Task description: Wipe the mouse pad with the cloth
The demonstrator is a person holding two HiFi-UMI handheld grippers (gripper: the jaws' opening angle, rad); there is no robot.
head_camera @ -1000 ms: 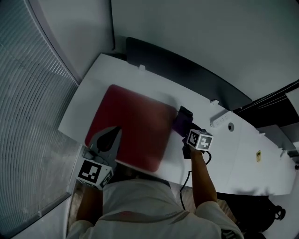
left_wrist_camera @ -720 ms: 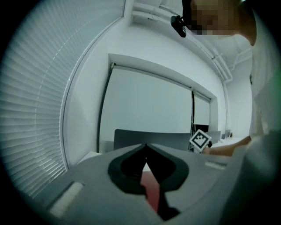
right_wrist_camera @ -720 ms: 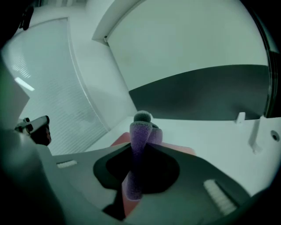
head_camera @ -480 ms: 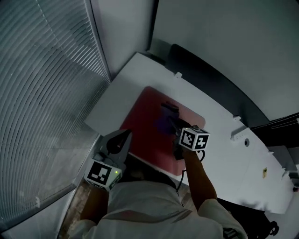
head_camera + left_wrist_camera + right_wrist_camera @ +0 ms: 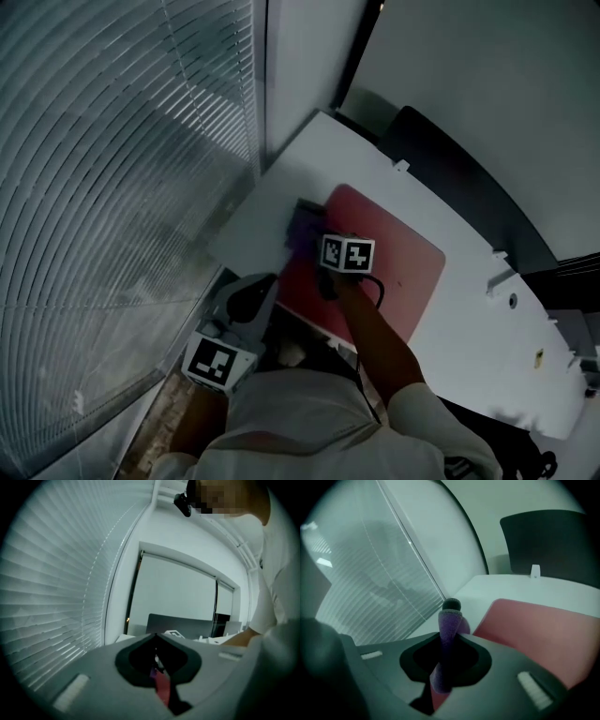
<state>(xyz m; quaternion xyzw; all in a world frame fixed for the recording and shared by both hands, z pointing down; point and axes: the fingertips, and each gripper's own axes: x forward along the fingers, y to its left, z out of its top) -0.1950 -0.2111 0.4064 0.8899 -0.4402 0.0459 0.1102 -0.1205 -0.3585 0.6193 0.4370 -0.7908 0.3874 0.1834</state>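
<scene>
One red mouse pad (image 5: pixel 398 272) is lying flat on the one white desk (image 5: pixel 469 319). Its edges are lined up with the desk's edges. Which of its sides is the longer cannot be told from the head view.

One purple cloth (image 5: pixel 449 637) is being pinched by the right gripper (image 5: pixel 451 606), whose jaws are closed tight on it. The cloth is bunched into a narrow strip with its long axis along the jaws. It is pointing away from the person toward the window blinds (image 5: pixel 112 187). In the head view it is being held at the pad's edge on the blinds side, where pad meets bare desk. Whether it is pressing on the surface cannot be told.

The left gripper (image 5: pixel 156 641) is being held off the desk's near edge, close to the person's body, and is aimed over the desk. Its jaws are together with nothing between them; only a sliver of red and purple is showing beyond them.

One dark panel (image 5: pixel 469 187) is standing along the desk's far side.
</scene>
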